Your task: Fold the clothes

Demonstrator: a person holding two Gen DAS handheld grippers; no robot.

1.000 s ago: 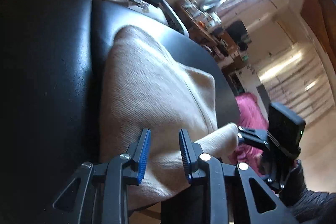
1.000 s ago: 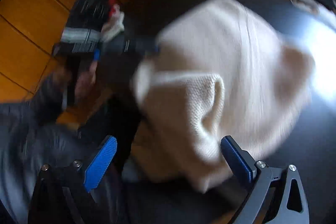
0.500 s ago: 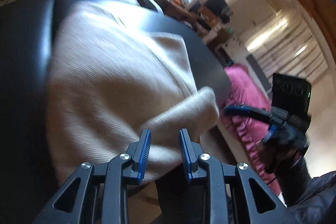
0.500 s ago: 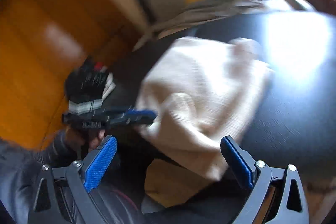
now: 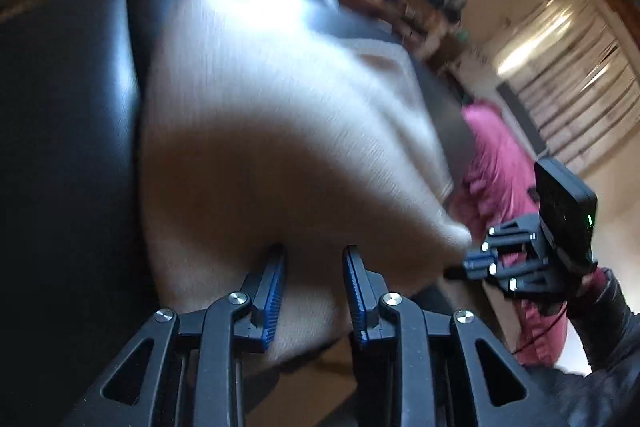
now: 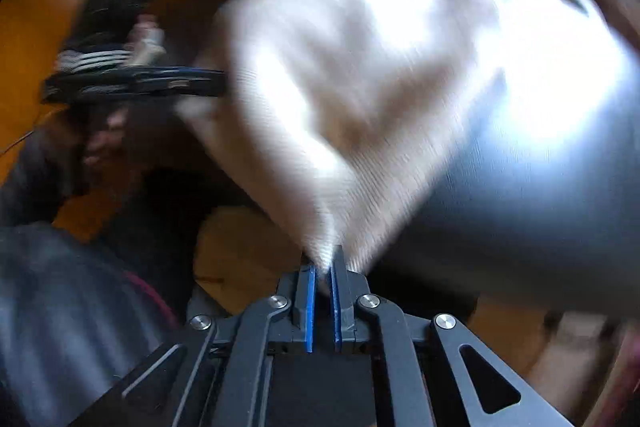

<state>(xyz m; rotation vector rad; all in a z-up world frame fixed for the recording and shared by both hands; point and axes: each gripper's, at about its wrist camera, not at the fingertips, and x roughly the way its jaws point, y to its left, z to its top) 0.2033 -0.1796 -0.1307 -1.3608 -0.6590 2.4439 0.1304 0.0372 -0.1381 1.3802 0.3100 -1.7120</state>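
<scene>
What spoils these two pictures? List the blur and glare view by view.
Left wrist view: motion smears the cream sweater, the window at the top blows out, and fisheye bends the room's edges. Right wrist view: heavier blur on the sweater, and white glare washes out the black tabletop; only the right tongs stay sharp.

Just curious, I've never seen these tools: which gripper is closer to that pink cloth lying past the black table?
Right. The right gripper is pinching the cream sweater's corner just beside the pink cloth. The left gripper straddles the sweater's near edge, farther away.
</scene>
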